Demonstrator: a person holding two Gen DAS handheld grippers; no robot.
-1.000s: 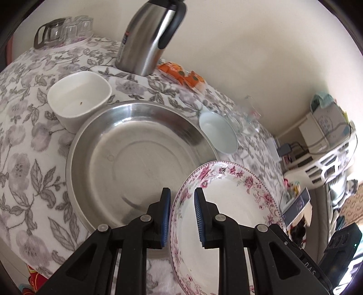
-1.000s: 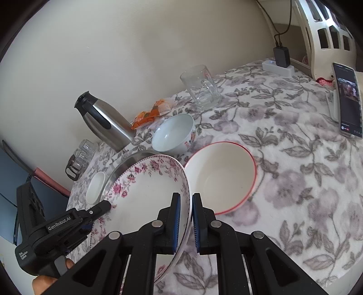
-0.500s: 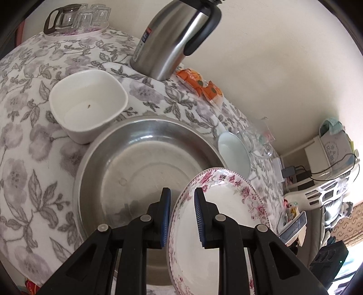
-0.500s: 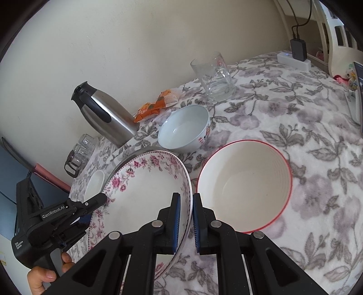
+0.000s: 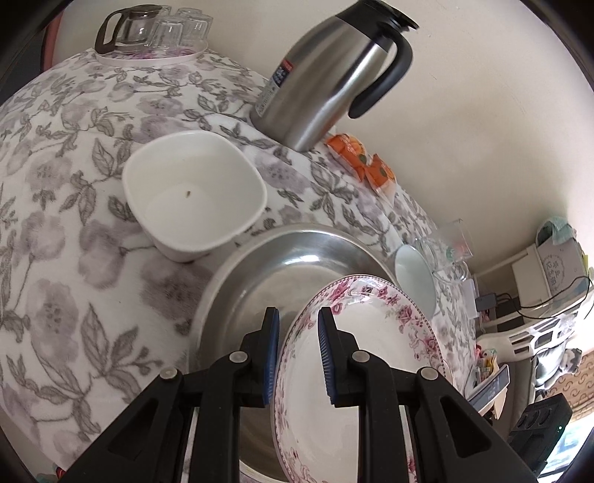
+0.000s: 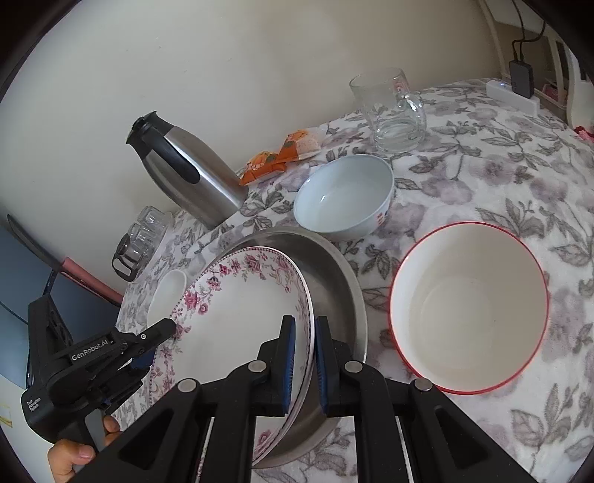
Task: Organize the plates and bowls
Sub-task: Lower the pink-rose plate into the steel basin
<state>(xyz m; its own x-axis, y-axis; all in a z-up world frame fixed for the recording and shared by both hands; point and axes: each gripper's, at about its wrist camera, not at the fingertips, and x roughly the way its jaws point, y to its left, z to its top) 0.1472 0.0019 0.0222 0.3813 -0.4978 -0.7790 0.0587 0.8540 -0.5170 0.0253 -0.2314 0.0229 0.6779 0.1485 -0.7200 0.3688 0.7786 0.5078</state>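
Holding a floral plate (image 6: 237, 319) by opposite edges: left gripper (image 5: 297, 327) clamped narrow on the near rim, right gripper (image 6: 304, 334) pinched almost closed on the far rim, blue pads pressing both faces. Tilted over a steel basin (image 5: 297, 260) on the flowered tablecloth (image 5: 74, 260) — whether the lower edge touches the metal cannot be told. Seen from the right wrist: left gripper (image 6: 150, 358) at the plate's far side, a hand (image 6: 70, 453) on its handle. Beside the basin, a square white bowl (image 5: 193, 193) with a dark speck inside; behind it a steel thermos (image 5: 326, 81) with a black handle, and orange snack packets (image 5: 367, 167) against the wall. Just beyond the basin, a round pale-blue bowl (image 6: 345, 197); to its right a larger red-rimmed bowl (image 6: 467, 315), upright, apart from the basin. Further back a glass mug (image 6: 393, 107) — and, at the table's far corner, a tray of small glasses with a glass pot (image 5: 148, 29).
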